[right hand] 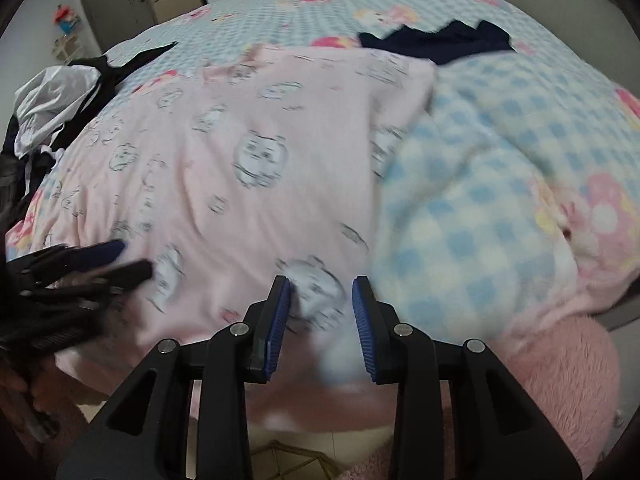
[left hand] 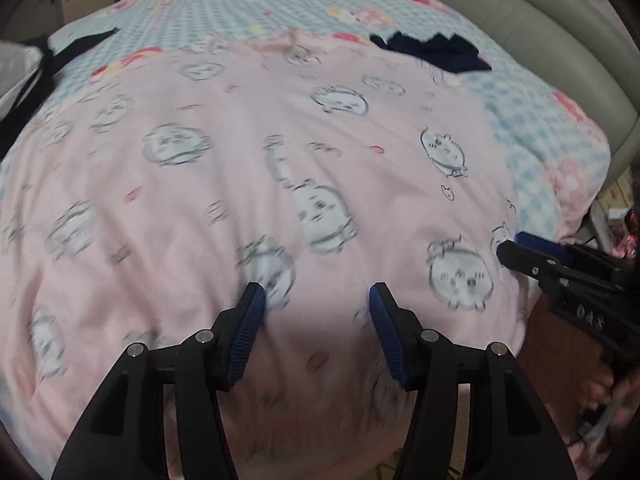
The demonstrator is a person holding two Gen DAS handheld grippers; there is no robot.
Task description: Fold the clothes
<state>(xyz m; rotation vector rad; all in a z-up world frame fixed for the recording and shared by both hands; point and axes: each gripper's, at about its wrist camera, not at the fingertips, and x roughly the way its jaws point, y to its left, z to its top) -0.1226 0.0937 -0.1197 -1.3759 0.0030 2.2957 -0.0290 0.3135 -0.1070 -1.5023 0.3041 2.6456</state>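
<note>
A pink garment printed with white cartoon faces [left hand: 248, 152] lies spread flat on the bed; it also shows in the right wrist view [right hand: 224, 168]. My left gripper [left hand: 317, 304] is open, its jaws apart just above the garment's near edge. My right gripper [right hand: 321, 300] is open over the garment's near right corner, where the pink cloth meets the blanket. In the left wrist view the right gripper [left hand: 520, 248] shows at the garment's right edge. In the right wrist view the left gripper [right hand: 120, 258] shows at the left.
A blue-and-white checked blanket [right hand: 500, 152] with pink cartoon prints covers the bed. A dark navy garment [left hand: 436, 50] lies at the far right. Black and white clothes [right hand: 60, 92] are piled at the bed's left edge. A grey padded headboard [left hand: 560, 40] curves along the right.
</note>
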